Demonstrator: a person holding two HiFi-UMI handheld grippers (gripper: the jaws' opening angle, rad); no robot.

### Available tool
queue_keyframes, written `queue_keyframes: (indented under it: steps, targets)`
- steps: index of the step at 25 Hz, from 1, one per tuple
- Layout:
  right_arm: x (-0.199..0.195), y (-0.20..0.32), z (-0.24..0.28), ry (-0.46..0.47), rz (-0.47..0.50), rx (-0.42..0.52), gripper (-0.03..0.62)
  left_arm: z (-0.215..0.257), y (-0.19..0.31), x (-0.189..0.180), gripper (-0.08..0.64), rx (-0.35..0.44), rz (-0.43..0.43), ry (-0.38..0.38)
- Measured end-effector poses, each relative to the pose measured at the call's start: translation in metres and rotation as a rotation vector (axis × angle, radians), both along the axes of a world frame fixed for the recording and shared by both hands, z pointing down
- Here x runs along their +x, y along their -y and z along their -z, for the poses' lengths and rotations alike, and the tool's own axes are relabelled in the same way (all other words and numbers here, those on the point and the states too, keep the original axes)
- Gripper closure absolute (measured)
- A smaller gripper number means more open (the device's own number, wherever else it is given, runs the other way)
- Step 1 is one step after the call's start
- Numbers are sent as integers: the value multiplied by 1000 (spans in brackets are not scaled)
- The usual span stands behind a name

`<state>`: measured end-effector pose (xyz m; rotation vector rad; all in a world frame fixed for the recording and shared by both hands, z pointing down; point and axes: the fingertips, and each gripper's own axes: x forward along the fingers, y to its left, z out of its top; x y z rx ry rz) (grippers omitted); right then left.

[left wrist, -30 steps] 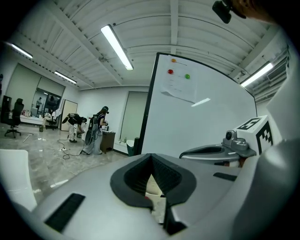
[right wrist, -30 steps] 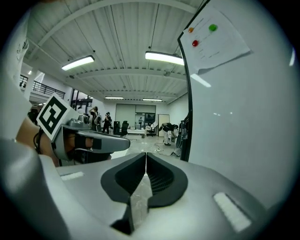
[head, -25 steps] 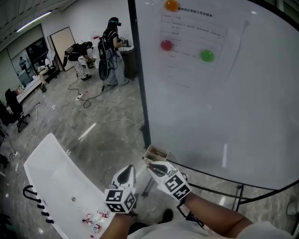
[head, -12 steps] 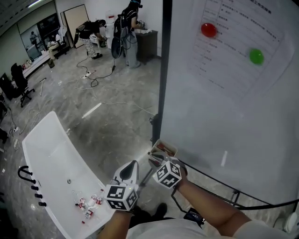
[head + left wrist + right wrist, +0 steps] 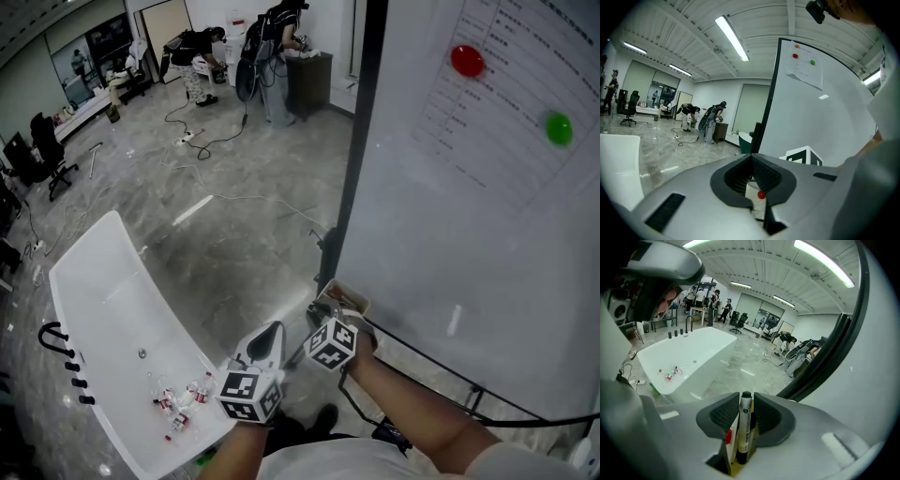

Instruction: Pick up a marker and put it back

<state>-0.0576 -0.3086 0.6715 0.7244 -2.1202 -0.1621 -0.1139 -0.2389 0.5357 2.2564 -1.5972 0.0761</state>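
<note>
A black marker [image 5: 745, 423] stands upright between the jaws of my right gripper [image 5: 746, 401], its cap up. The jaws are opening, and a gap shows on each side of the marker. Beside it are a red-tipped pen [image 5: 727, 437] and the yellow inside of a small marker tray [image 5: 345, 298]. In the head view the right gripper [image 5: 325, 319] reaches into that tray at the lower left corner of the whiteboard [image 5: 487, 234]. My left gripper [image 5: 272, 330] hangs just left of it, its tips together and holding nothing [image 5: 751, 157].
A paper sheet with a red magnet [image 5: 467, 61] and a green magnet [image 5: 559, 127] hangs on the board. A long white tub-like table [image 5: 112, 319] with small red-and-white items [image 5: 178, 408] stands at the left. People [image 5: 272, 47] and floor cables are far behind.
The head view has swung left and down, so the whiteboard sits further right. The right gripper has stayed at the tray and the left gripper has kept beside it.
</note>
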Motion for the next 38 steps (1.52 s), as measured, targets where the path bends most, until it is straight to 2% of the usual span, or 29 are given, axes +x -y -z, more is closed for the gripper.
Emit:
queue_keyframes:
  steps: [8, 13, 18, 24, 30, 33, 38]
  targets:
    - [0, -2, 7, 43, -2, -15, 528, 0, 1, -3, 557, -2, 4, -11]
    - [4, -8, 27, 94, -2, 21, 528, 5, 1, 4, 557, 9, -13, -6]
    - [14, -16, 71, 271, -37, 62, 528, 18, 2, 12, 557, 35, -33, 4]
    - [44, -25, 139, 554, -117, 94, 528, 41, 3, 33, 557, 81, -69, 10]
    - [75, -41, 199, 774, -176, 153, 528, 68, 5, 61, 557, 133, -120, 20]
    - [85, -45, 215, 839, -200, 163, 528, 79, 5, 74, 557, 159, -141, 25]
    - [93, -47, 228, 871, -211, 169, 528, 93, 7, 87, 557, 186, -158, 22]
